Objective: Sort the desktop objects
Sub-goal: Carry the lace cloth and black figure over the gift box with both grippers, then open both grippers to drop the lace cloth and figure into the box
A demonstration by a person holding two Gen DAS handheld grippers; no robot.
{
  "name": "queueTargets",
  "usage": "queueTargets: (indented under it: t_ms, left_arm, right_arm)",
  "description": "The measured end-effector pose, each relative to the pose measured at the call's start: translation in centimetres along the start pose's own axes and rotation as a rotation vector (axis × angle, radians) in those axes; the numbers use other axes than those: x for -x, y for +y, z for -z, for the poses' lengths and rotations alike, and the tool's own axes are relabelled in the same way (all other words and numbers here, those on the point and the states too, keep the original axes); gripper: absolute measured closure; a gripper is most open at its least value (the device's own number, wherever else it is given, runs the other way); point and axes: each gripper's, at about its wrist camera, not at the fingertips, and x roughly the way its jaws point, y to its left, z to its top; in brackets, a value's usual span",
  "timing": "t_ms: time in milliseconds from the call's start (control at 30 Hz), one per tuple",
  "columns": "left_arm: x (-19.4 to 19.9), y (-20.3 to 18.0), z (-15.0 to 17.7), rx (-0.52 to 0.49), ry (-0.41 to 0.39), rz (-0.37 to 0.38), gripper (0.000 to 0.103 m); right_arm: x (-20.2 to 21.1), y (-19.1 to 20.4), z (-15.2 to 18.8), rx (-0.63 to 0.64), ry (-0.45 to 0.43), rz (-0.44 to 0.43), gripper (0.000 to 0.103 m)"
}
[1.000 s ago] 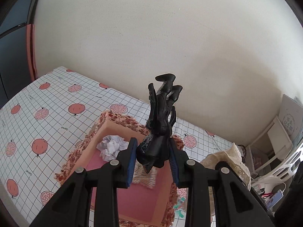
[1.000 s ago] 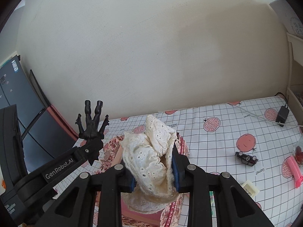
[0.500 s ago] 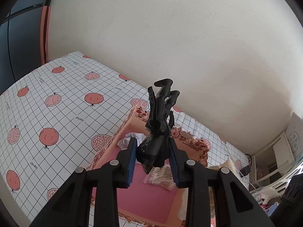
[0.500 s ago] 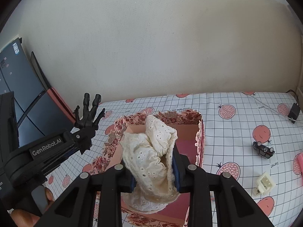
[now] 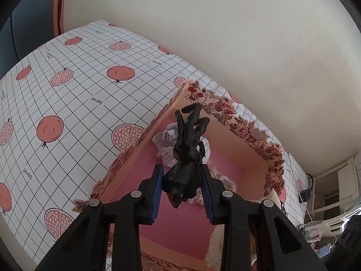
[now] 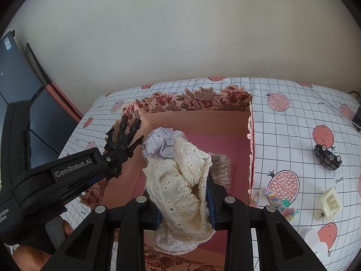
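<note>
Two handheld grippers hung over an open floral-edged box point(image 6: 247, 122) with a pink floor. The left gripper point(image 5: 182, 190) pinched the wrist of a black skeleton-hand toy point(image 5: 188, 144), its bony fingers pointing up above the box's left wall. The right gripper point(image 6: 185, 210) was clamped on a bunched cream lace cloth point(image 6: 180, 180) above the box's middle. Inside the box lay crumpled white paper point(image 6: 161, 144) and a barcoded packet point(image 6: 220, 169). The risks, as a judgement: the toy's spread fingers might catch that wall and tip outside, and the loose lace might snag on a pad or drape over the rim.
</note>
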Motion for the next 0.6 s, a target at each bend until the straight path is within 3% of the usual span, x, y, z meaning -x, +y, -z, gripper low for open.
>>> queueTargets:
  t_ms: [333,467,600]
  left_arm:
    - [-2.0,0.5,0.5,0.019,0.065,-0.002,0.069]
    - [-1.7,0.5,0.4,0.014,0.06,-0.009,0.069]
    - [-1.4,0.6,0.2,0.01,0.051,-0.007,0.069]
  right_arm:
    - [-1.2,0.3,0.5,0.039,0.033,0.048,0.067]
    - [-1.0,0.3,0.3,0.033,0.039,0.033,0.06]
    - [-1.1,0.4,0.3,0.033,0.043,0.044,0.058]
